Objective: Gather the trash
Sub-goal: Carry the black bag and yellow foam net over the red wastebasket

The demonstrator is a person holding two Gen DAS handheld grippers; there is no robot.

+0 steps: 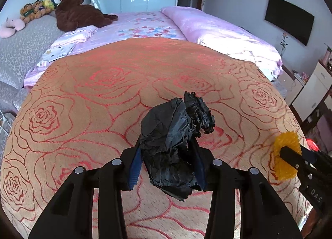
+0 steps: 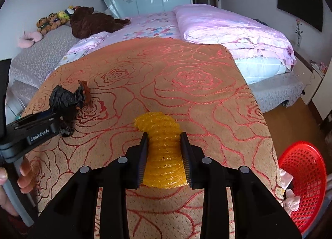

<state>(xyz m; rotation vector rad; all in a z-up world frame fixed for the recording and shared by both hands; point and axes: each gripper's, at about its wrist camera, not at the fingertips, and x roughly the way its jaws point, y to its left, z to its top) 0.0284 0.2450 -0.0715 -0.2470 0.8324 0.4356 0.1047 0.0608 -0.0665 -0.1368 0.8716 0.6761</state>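
Observation:
A crumpled black plastic bag (image 1: 176, 131) is clamped between the blue pads of my left gripper (image 1: 166, 145), held just above the rose-patterned orange cloth (image 1: 93, 104). In the right wrist view the same bag (image 2: 64, 97) hangs at the left in the left gripper (image 2: 61, 116), with a small brown scrap (image 2: 85, 93) beside it. My right gripper (image 2: 164, 137) is shut on a piece of yellow bubble wrap (image 2: 164, 166) over the cloth (image 2: 197, 85). From the left wrist view that wrap (image 1: 279, 164) and the right gripper (image 1: 290, 156) sit at the far right.
A red mesh basket (image 2: 305, 176) stands low at the right, past the cloth's edge, with pale crumpled scraps (image 2: 290, 199) inside. A pink bed (image 2: 228, 29) with plush toys (image 2: 91, 21) lies behind. A person's hand (image 2: 25, 176) holds the left gripper's handle.

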